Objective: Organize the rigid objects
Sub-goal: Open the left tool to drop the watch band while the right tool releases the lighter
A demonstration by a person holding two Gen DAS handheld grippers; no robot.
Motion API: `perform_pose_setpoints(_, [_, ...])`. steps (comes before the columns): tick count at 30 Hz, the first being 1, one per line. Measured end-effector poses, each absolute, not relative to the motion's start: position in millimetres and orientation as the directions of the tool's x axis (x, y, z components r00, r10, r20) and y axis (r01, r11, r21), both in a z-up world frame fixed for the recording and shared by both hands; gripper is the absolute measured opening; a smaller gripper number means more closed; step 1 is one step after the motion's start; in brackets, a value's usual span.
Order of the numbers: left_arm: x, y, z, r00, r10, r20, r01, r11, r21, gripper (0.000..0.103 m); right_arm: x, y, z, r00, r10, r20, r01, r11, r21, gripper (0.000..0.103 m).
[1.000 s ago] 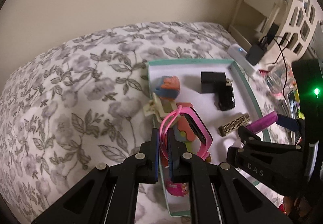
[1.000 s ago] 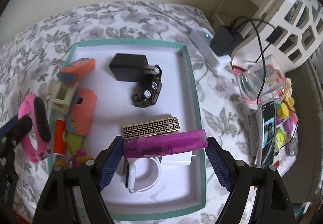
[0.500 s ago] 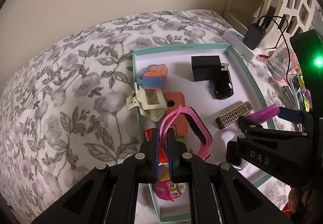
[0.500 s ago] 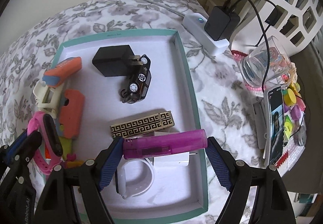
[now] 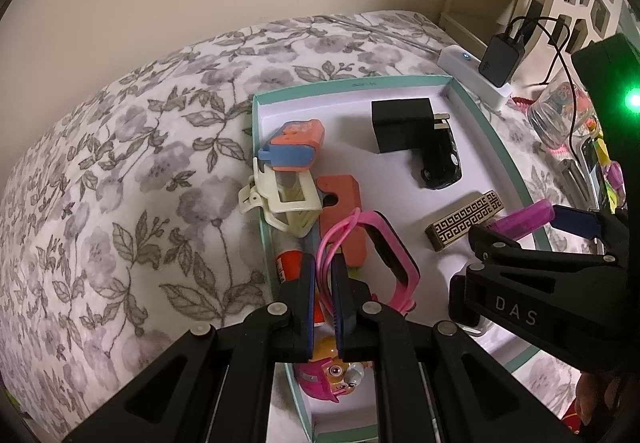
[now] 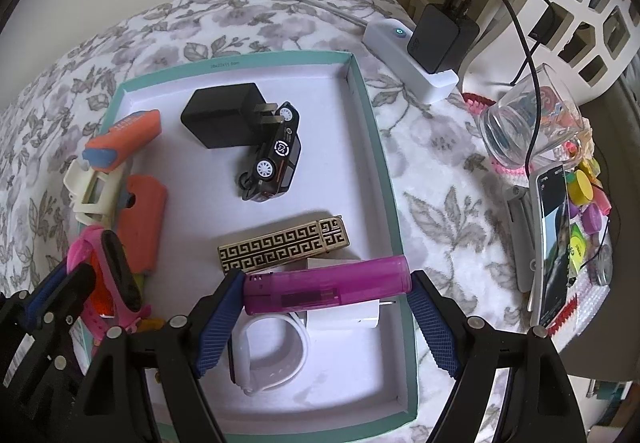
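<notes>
Purple lighter, clamped end to end in the right tool, shows fully only in the right view, low centre; left tool, pointing steeply down, pinches the pink watch's strap over the tray's left edge.

Left gripper pointing steeply down, fingers nearly together, pinching pink strap of watch. Right gripper also pointing steeply down, fingers spread wide, pads pressing both ends of purple lighter held crosswise between them.
</notes>
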State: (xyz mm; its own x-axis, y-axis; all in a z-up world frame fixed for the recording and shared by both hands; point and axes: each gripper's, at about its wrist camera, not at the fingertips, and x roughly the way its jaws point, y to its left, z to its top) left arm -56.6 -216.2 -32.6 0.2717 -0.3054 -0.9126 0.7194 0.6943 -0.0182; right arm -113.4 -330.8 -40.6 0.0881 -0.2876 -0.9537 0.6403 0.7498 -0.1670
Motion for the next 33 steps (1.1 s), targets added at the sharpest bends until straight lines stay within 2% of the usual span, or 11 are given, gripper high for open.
perform_pose_setpoints(16, [-56.5, -215.9, -31.7, 0.270, -0.305, -0.913, 0.722, 0.691, -0.017, 0.008, -113.0, -330.8, -43.4, 0.086, -0.286, -0.954, 0.635, 0.754, -0.169, 0.084])
perform_pose_setpoints(18, [-56.3, -215.4, -30.8, 0.272, -0.305, -0.912, 0.720, 0.694, -0.017, 0.012, -113.1, -331.4, -44.4, 0.085, -0.285, -0.955, 0.634, 0.755, -0.168, 0.085])
perform_pose_setpoints(21, [-55.6, -214.4, -28.4, 0.276, -0.311, -0.910, 0.715, 0.698, -0.022, 0.023, -113.4, -331.5, -45.5, 0.085, -0.279, -0.957, 0.635, 0.755, -0.163, 0.086])
perform_pose_setpoints(23, [-54.7, -213.6, -26.8, 0.281, -0.313, -0.907, 0.709, 0.704, -0.023, 0.036, -113.6, -332.1, -45.9, 0.087, -0.279, -0.956, 0.636, 0.755, -0.162, 0.090])
perform_pose_setpoints(24, [-54.2, -212.7, -25.9, 0.284, -0.314, -0.906, 0.706, 0.708, -0.024, 0.038, -113.7, -332.1, -45.7, 0.089, -0.279, -0.956, 0.636, 0.754, -0.161, 0.090])
perform_pose_setpoints(30, [-48.8, -207.7, -22.1, 0.293, -0.320, -0.901, 0.683, 0.729, -0.037, 0.043, -114.1, -331.7, -44.4, 0.097, -0.276, -0.956, 0.637, 0.756, -0.154, 0.090])
perform_pose_setpoints(32, [-45.2, -204.5, -19.9, 0.301, -0.322, -0.898, 0.669, 0.742, -0.042, 0.058, -113.8, -331.5, -44.1, 0.101, -0.274, -0.956, 0.635, 0.758, -0.151, 0.091])
perform_pose_setpoints(33, [-43.8, -203.3, -18.9, 0.308, -0.321, -0.896, 0.660, 0.750, -0.041, 0.061, -113.6, -331.3, -43.9, 0.102, -0.273, -0.957, 0.634, 0.759, -0.149, 0.093])
